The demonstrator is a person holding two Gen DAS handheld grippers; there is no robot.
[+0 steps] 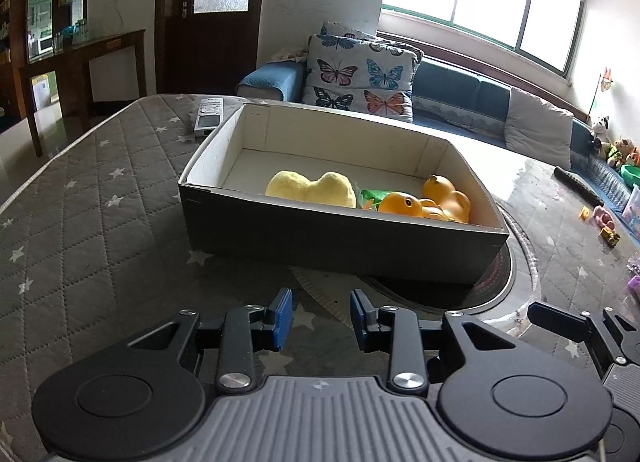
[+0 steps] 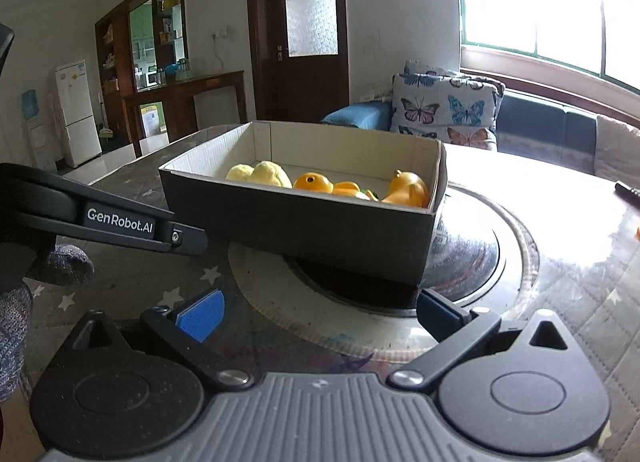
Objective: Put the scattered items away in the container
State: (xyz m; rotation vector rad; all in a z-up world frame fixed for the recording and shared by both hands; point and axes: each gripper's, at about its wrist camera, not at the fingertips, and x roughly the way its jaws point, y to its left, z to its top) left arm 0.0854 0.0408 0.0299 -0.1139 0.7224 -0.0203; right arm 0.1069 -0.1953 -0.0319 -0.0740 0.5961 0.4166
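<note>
A grey cardboard box [image 1: 336, 240] with a white inside stands on the quilted table, partly over a round black hotplate [image 1: 496, 282]. In it lie a yellow plush toy [image 1: 310, 190], orange rubber ducks [image 1: 424, 202] and a green item [image 1: 370, 196]. The box [image 2: 304, 222], the plush [image 2: 260, 174] and the ducks [image 2: 360, 187] also show in the right wrist view. My left gripper [image 1: 321, 318] is open and empty, in front of the box. My right gripper [image 2: 318, 312] is open wide and empty, near the box's front corner.
A remote control [image 1: 208, 116] lies behind the box on the left. Small toys [image 1: 602, 222] lie at the table's right side. A dark remote [image 1: 576, 184] lies at the far right. A sofa with butterfly cushions [image 1: 360, 76] stands behind the table. The left gripper's body [image 2: 120, 218] is on the left of the right wrist view.
</note>
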